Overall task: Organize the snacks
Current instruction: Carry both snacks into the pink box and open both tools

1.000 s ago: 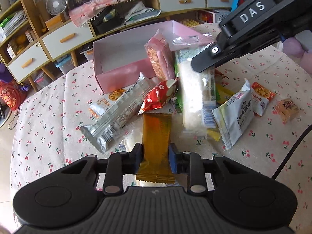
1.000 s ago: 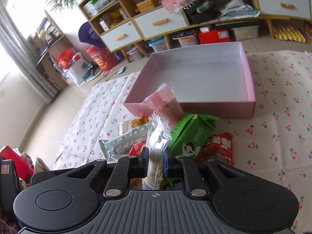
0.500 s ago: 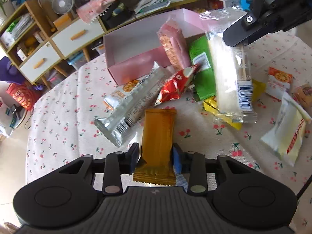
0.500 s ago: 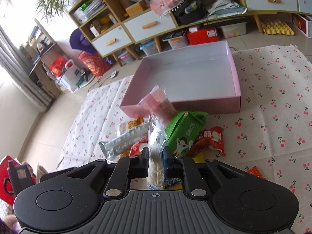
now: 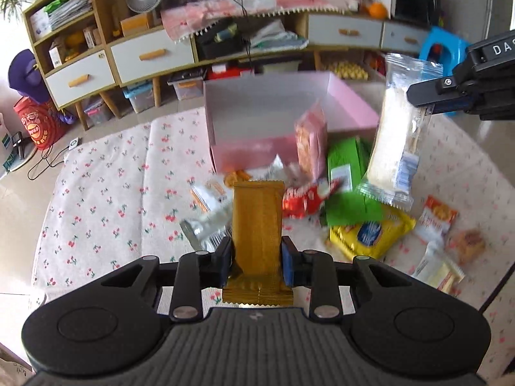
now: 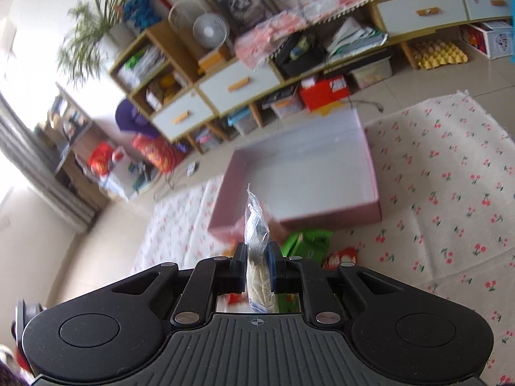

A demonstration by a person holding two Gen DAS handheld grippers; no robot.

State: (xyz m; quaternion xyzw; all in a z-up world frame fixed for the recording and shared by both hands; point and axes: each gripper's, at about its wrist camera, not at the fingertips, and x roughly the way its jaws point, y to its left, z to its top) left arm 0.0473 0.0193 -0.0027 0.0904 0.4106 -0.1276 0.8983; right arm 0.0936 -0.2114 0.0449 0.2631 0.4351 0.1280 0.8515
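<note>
Gripping, L: left gripper [image 5: 256,255] had its jaws closed on a gold wrapper [image 5: 257,225], held by its lower part, pkt sticking fwd above the cloth.
Gripping, R: right gripper [image 6: 258,266] had jaws pinched on a clear cracker pack [image 6: 256,251] near one end; in the left wrist view the same pack [image 5: 394,141] hung long and loose below the fingers.
Pile: green pouch [image 5: 349,180], red pkt [image 5: 305,199], yellow bag [image 5: 370,233], silver pkt [image 5: 206,228] and a few small ones lay heaped on the cherry-print cloth [image 5: 106,199], just in front of the box.
Leaner: pink cracker pkt [image 5: 310,143] stood propped against the box's near wall, outside it.
Container: pink box [image 6: 370,173], open top, sat beyond the pile; inside looked bare, no snack in it as far as both views showed.
Risk 1: clear pack was held at one end only, so it could swing, catch the near wall or slip out, prob. if carried fast.
Risk 2: both pkts headed for the same box could make the grippers bump over it.
Risk 3: low pass could knock the pink leaner over.
Risk 4: gold wrapper is slick film, could slide out.
</note>
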